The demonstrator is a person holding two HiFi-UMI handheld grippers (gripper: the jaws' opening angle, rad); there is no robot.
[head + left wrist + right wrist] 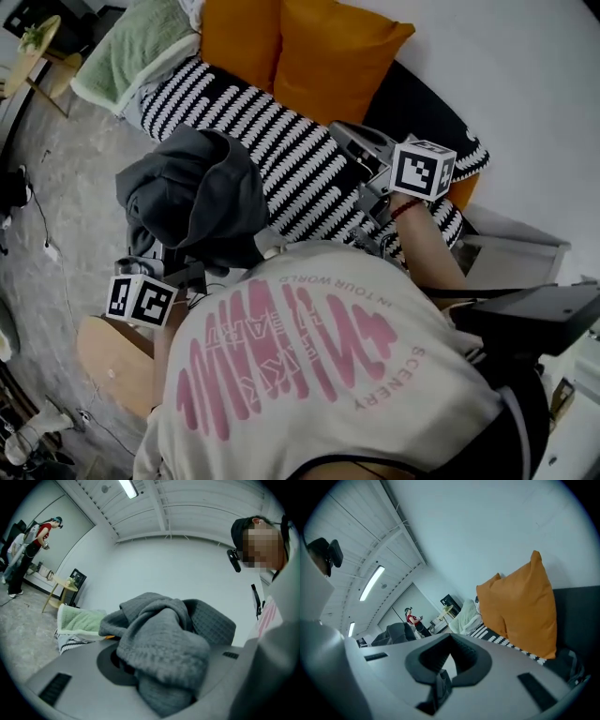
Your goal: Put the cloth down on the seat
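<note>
Our left gripper pinches the bunched grey cloth, held up at the edge of the striped seat. Our right gripper is pressed together on nothing, over the seat.

The grey cloth covers the jaws of the left gripper. The person's shirt hides the near end of the striped seat.

Left gripper held level, jaws clamped on cloth; right gripper alongside, jaws together, empty.
</note>
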